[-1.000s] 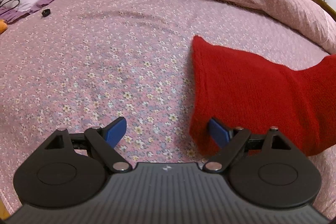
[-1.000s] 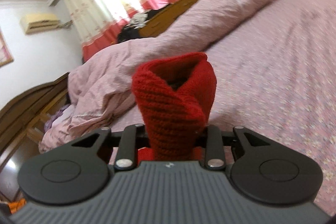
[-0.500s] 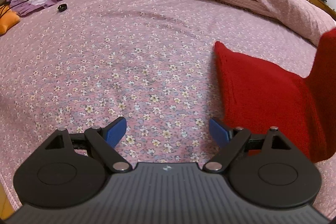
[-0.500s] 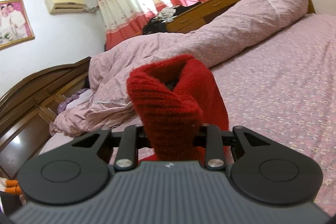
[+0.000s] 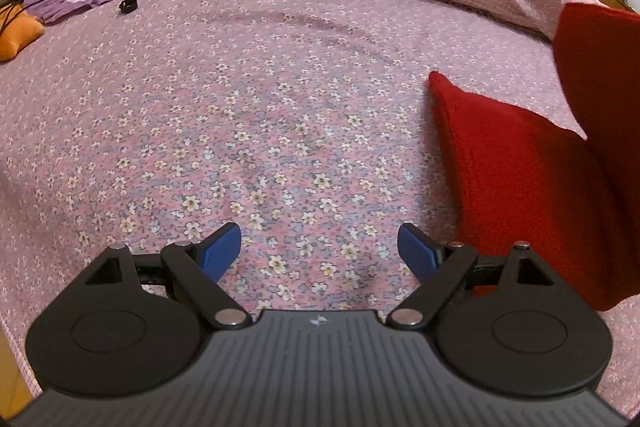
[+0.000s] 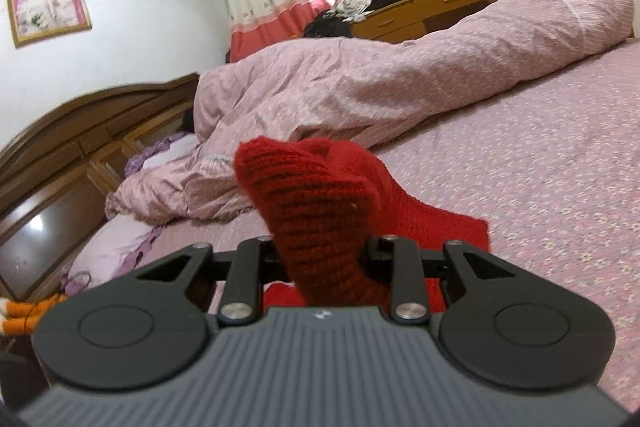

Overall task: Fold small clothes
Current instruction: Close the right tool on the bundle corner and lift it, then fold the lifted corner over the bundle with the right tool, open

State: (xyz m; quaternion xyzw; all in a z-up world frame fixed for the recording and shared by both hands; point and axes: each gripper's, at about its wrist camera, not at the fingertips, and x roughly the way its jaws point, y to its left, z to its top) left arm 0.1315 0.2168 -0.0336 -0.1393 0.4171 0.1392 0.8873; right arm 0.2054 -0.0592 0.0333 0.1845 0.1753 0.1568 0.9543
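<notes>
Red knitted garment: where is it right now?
The red knitted garment lies at the right of the left wrist view on the floral pink bedsheet, one end lifted and pinched in the right tongs.

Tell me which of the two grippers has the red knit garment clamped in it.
The right gripper: its jaws pinch a bunched fold of the red knit garment. The left gripper hangs open over bare floral sheet.
</notes>
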